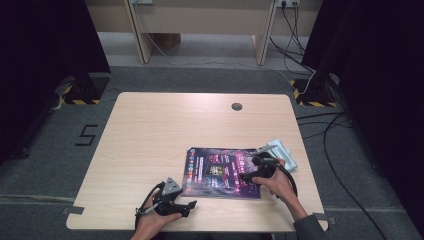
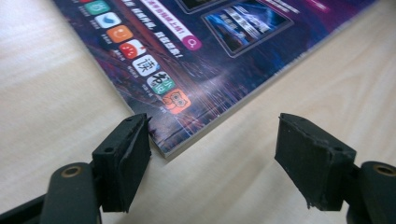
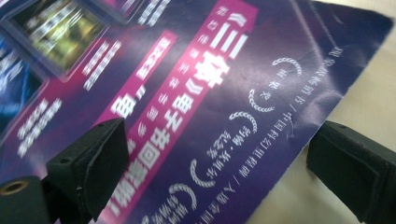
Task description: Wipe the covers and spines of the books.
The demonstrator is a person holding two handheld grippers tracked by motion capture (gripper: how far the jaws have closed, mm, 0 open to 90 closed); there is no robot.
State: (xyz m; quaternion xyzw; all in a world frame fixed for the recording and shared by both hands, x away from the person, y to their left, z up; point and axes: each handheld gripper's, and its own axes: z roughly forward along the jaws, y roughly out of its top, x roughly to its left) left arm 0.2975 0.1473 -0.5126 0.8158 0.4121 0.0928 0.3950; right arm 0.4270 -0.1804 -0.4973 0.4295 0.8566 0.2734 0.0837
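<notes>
"5" on the floor [image 1: 87, 135]

The table [image 1: 150, 145] is made of light wood and has round corners. Near its far edge there is a small round grey cap [image 1: 237, 106] set in the top. A folded pale blue cloth [image 1: 282, 152] lies near the right edge of the table. The floor [image 1: 200, 80] under the table is a grey carpet. A black number five [image 1: 86, 135] is marked on the floor to the left. Two black feet with yellow and black stripes [image 1: 80, 91] stand at the far corners, one left and one right. Black cables [image 1: 335, 145] run over the floor on the right. Dark curtains [image 1: 45, 40] hang on both sides. A pale wooden bench [image 1: 200, 20] stands at the back.
</notes>
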